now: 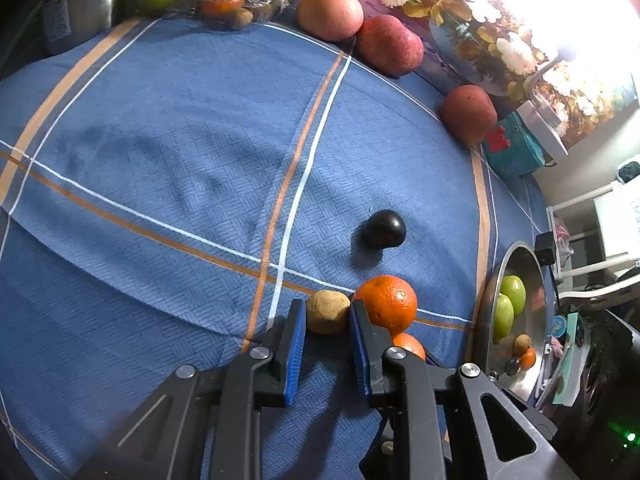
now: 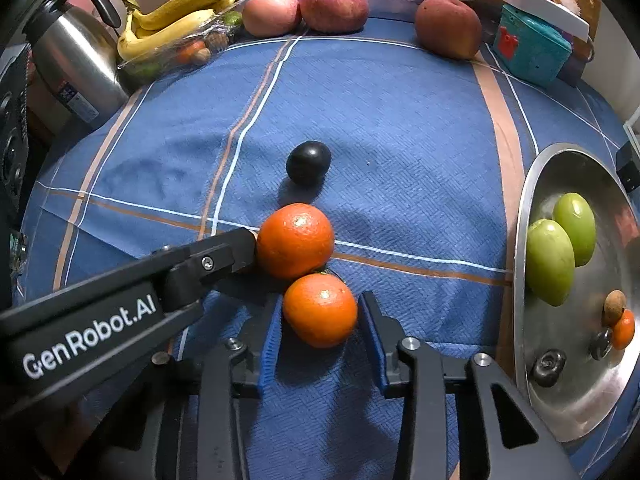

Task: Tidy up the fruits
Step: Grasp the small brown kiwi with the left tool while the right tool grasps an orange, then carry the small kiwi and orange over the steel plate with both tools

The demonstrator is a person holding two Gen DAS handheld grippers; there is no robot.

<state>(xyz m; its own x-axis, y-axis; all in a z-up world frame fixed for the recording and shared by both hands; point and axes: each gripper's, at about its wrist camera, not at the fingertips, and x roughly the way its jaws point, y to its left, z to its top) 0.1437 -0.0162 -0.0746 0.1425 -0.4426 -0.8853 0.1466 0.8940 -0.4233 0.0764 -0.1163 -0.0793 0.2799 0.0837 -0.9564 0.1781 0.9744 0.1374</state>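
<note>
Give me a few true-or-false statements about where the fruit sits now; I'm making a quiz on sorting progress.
1. Two green fruits lie in the metal bowl. True.
2. Both big oranges are in the bowl. False: the oranges lie touching on the blue cloth.
3. The left gripper is closed on the small brown fruit. True.
4. The bananas lie beside the bowl. False: the bananas are by the kettle.

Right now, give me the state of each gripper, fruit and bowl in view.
left gripper, shut on the brown fruit
right gripper, around the near orange; contact unclear
far orange, on the cloth, touching the near orange
dark fruit, alone on the cloth
metal bowl, holds two green fruits and smaller ones
bananas, atop the wrapped tray at the back
</note>
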